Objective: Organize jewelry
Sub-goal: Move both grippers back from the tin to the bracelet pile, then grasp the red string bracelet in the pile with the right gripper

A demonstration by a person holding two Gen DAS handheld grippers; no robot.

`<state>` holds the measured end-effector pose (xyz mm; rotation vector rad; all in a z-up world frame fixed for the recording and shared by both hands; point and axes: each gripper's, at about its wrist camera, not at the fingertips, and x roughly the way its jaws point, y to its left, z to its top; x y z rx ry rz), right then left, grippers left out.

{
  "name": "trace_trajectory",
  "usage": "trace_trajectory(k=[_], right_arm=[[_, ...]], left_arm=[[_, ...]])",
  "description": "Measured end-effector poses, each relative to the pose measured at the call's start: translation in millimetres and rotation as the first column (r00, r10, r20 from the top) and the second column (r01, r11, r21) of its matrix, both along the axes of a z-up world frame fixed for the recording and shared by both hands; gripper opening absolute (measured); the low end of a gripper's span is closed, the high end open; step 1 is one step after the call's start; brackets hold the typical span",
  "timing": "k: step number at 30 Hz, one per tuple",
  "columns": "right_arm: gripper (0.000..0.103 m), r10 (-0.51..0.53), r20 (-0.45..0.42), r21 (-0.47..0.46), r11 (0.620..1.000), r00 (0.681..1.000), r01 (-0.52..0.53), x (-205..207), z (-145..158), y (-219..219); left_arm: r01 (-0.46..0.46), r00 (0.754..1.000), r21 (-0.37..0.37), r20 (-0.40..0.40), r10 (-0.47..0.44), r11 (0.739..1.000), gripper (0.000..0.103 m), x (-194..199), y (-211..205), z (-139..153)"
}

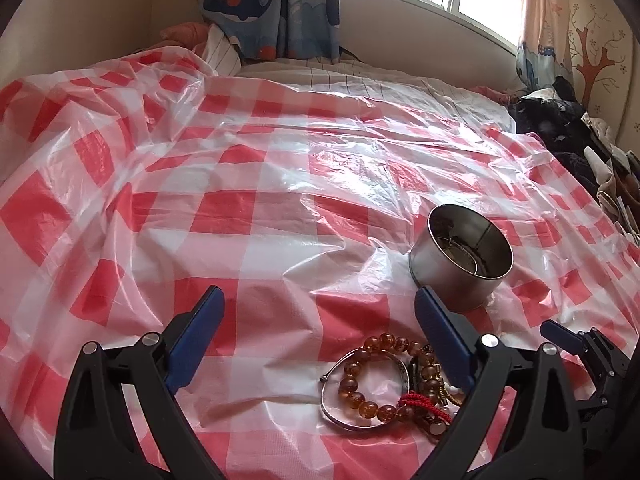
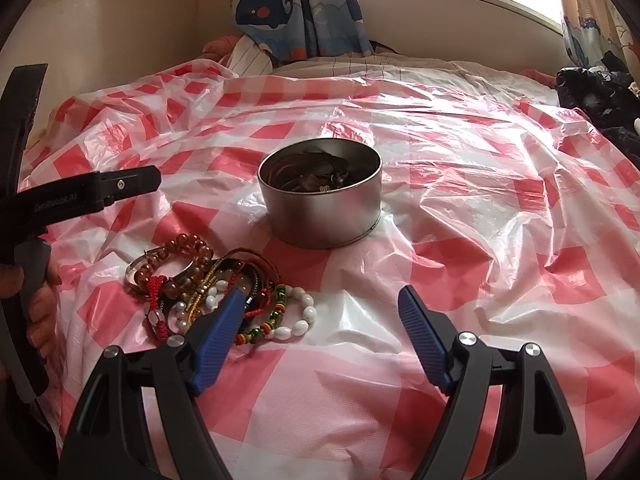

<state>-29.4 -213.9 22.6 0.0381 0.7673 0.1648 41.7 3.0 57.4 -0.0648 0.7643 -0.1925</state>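
- In the left wrist view my own right finger covers the far side of the jewelry pile [image 1: 394,384], so from there I see only the amber bead bracelet [image 1: 370,380], the silver bangle [image 1: 352,420] and a red cord [image 1: 422,404].
- In the right wrist view my left finger covers the middle of the same pile, and the strands there are too tangled to count.
- What lies inside the round metal tin [image 2: 320,192] is dark and mirrored on its wall; I can make out loops and something crumpled, no more.
- My left hand [image 2: 36,304] is cut off at the picture's edge.
- The pile lies on the red-and-white checked plastic sheet [image 2: 460,208] spread over the bed, just in front of the tin and to its left, close but not touching it.
- At the pile's edge nearest the tin's front lies a bracelet of white oval beads [image 2: 300,316] with green, red and yellow ones; the amber beads are glossy and round.
- My left gripper [image 1: 320,312] is released, its blue pads wide apart and bare, left of the tin.
- My right gripper [image 2: 322,312] is likewise spread and grasps nothing, in front of the tin.
- Dark clothes [image 1: 560,120] are heaped far right of the tin, partly out of frame.
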Motion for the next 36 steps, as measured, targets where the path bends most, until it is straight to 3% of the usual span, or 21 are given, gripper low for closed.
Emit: trace_trajectory(k=[4,12,17,22,24,25,26,27,29,32,36], right_arm=[[0.076,0.032,-0.002,0.005,0.999,0.999,-0.032,-0.3,0.3,4.7],[0.074,0.047,-0.005,0.042,0.998,0.999,-0.047,15.3,6.6,8.1],[0.058,0.099,-0.055,0.035,0.995,0.994,-0.098,41.0,2.1,20.0],[0.056,0.140,-0.131,0.045,0.990,0.981,-0.135,57.3,-13.3,26.9],[0.043,0.170,-0.151,0.044,0.985,0.974,-0.165,59.7,-16.7,32.4],[0.026,0.190,-0.157,0.057,0.981,0.969,-0.183,59.1,-17.5,33.9],[0.020,0.190,-0.157,0.060,0.981,0.969,-0.183,57.4,-17.3,33.8],[0.019,0.186,-0.150,0.063,0.982,0.971,-0.178,54.1,-15.7,32.3],[0.013,0.167,-0.137,0.080,0.984,0.976,-0.157,45.8,-11.0,25.4],[0.012,0.128,-0.114,0.095,0.989,0.985,-0.117,24.0,-2.5,10.7],[0.012,0.073,-0.091,0.106,0.992,0.993,-0.063,3.2,5.0,-10.3]], left_arm=[[0.022,0.999,-0.032,-0.042,-0.023,0.999,0.092,5.2,6.7,-3.1],[0.090,0.991,-0.014,-0.098,-0.091,0.996,0.092,8.4,5.2,-9.0],[0.204,0.971,0.022,-0.130,-0.199,0.979,0.083,3.1,-11.9,-17.4],[0.232,0.970,0.090,-0.101,-0.223,0.968,0.083,-1.6,-31.2,-30.4],[0.240,0.969,0.114,-0.096,-0.230,0.964,0.083,-1.1,-36.6,-34.6],[0.254,0.965,0.120,-0.095,-0.244,0.960,0.079,-1.9,-39.7,-36.5],[0.274,0.960,0.120,-0.102,-0.262,0.954,0.067,-2.2,-42.4,-37.7],[0.309,0.947,0.109,-0.127,-0.295,0.945,0.060,-2.8,-46.8,-40.0],[0.355,0.929,0.081,-0.141,-0.342,0.931,0.031,-6.4,-52.0,-39.8],[0.391,0.914,0.040,-0.132,-0.383,0.919,0.008,-9.8,-52.5,-32.2],[0.384,0.919,-0.046,-0.074,-0.387,0.922,0.003,-10.9,-43.0,-18.9]])
